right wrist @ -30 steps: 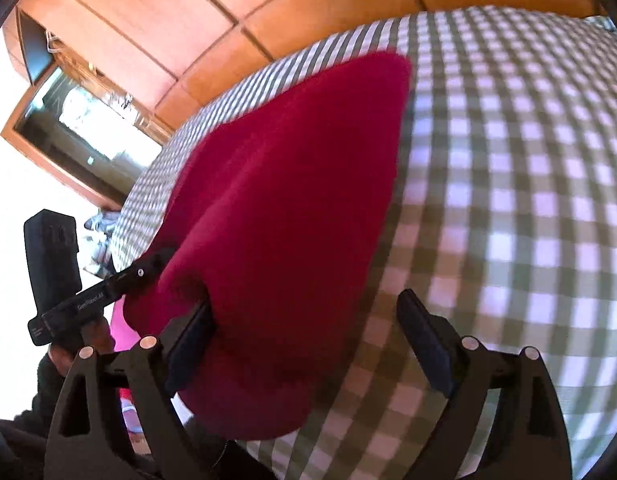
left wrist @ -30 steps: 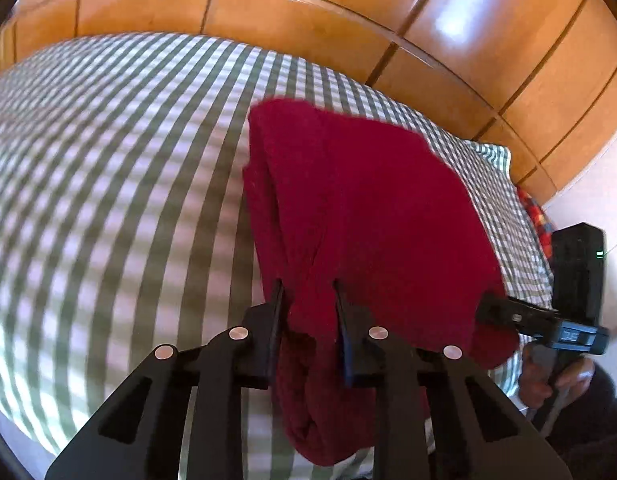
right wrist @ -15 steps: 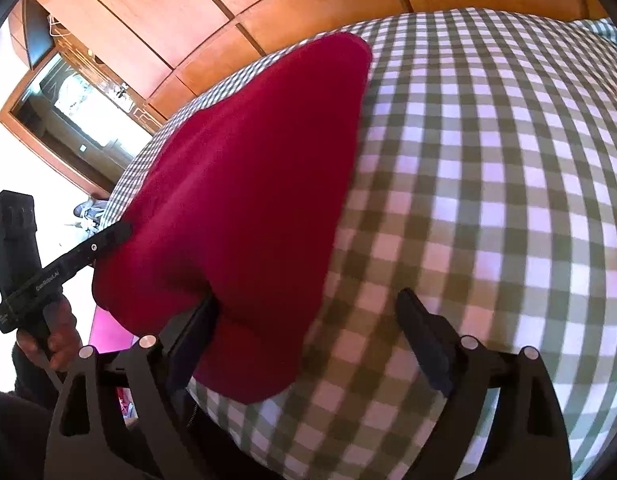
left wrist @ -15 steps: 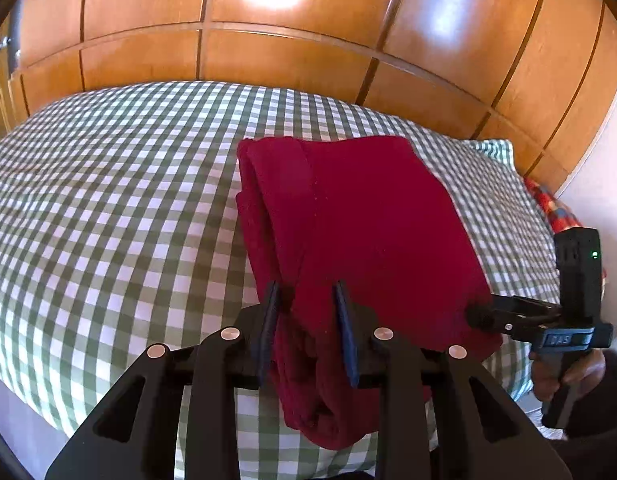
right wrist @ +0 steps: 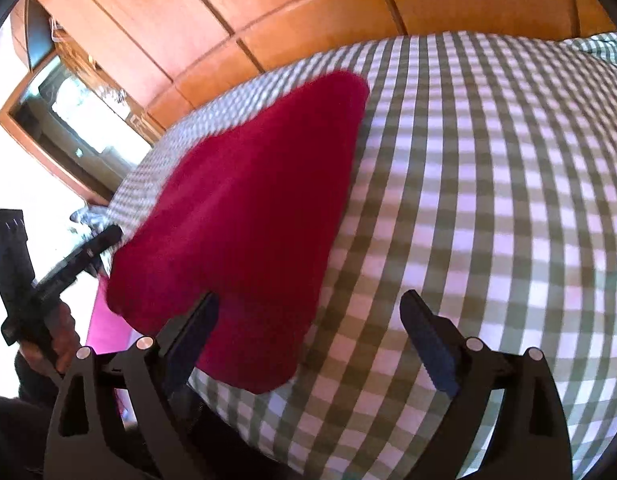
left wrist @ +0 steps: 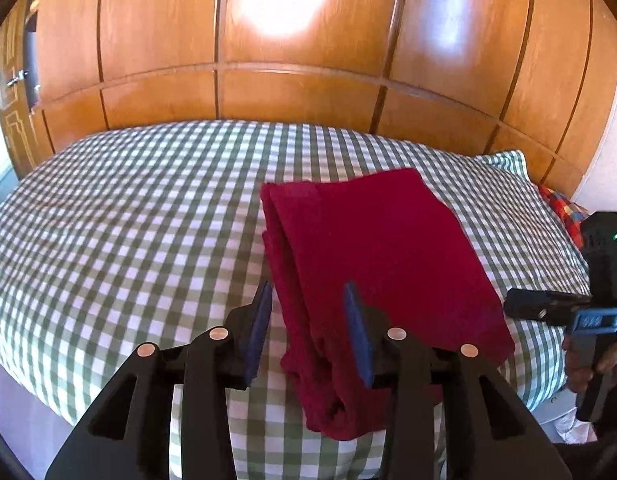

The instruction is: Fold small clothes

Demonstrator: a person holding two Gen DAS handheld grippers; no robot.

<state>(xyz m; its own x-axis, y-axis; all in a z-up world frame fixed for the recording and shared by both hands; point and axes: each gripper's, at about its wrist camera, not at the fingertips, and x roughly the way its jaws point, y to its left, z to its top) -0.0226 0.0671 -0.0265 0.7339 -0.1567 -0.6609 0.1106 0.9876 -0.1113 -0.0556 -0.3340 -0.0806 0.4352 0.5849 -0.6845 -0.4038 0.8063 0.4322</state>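
Note:
A folded dark red garment (left wrist: 372, 256) lies flat on the green-and-white checked bed; it also shows in the right wrist view (right wrist: 244, 240). My left gripper (left wrist: 308, 328) is open, its blue-padded fingers apart on either side of the garment's near left folded edge, not pinching it. My right gripper (right wrist: 308, 340) is open wide and empty at the garment's near right corner; its left finger rests beside the cloth. The right gripper also shows at the right edge of the left wrist view (left wrist: 548, 308).
The checked bed (left wrist: 128, 240) fills both views, with its near edge just below the grippers. Wooden wardrobe panels (left wrist: 292, 40) stand behind it. A checked pillow (left wrist: 508, 160) lies at the far right. A window (right wrist: 80, 120) is at the left.
My left gripper opened and let go of the garment, which dropped flat onto the bed. Both grippers pulled back toward the near edge of the bed.

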